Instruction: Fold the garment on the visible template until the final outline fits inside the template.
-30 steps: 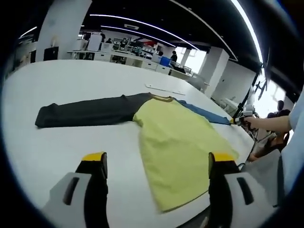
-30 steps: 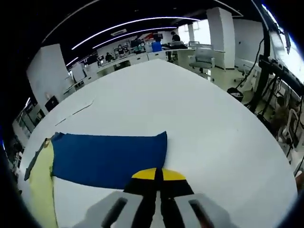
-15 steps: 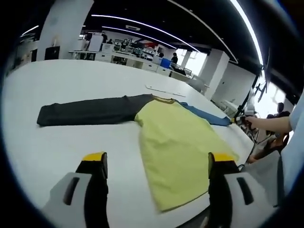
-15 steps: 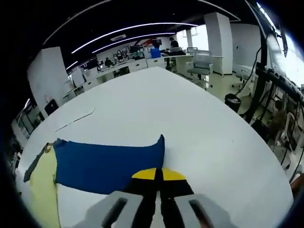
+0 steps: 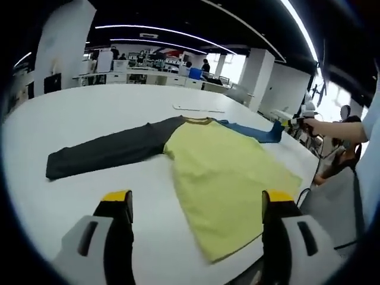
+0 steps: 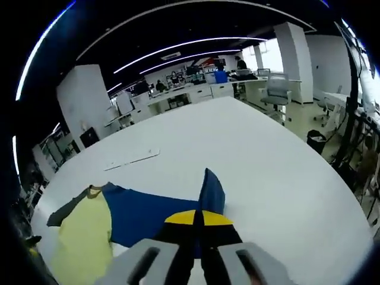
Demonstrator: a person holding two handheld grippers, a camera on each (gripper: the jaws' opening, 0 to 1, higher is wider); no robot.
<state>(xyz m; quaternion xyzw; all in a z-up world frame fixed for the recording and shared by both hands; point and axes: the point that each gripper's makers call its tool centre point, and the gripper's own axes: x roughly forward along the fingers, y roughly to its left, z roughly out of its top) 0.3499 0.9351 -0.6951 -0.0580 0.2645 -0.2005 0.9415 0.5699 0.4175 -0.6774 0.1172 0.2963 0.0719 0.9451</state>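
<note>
A long-sleeved shirt lies flat on the white table (image 5: 71, 113). Its body (image 5: 228, 175) is yellow, one sleeve (image 5: 110, 151) is dark grey and stretches left, the other sleeve (image 5: 252, 130) is blue. My left gripper (image 5: 193, 199) hangs open above the near table edge, short of the shirt's hem. My right gripper (image 6: 199, 217) is shut on the blue sleeve's cuff (image 6: 211, 190), which stands lifted and bent back over the rest of the blue sleeve (image 6: 145, 217). The right gripper (image 5: 288, 123) also appears at the far right of the left gripper view, in a person's hand.
A thin white strip (image 5: 199, 109) lies on the table beyond the collar, also seen as the strip (image 6: 130, 160). The table edge (image 6: 332, 196) curves round at the right. An office chair (image 6: 276, 95) and desks stand behind. A person's arm (image 5: 335, 129) reaches in.
My right gripper has lifted the blue cuff off the table and carried it back toward the shirt's body, so the sleeve end now stands up folded. The left gripper stays open.
</note>
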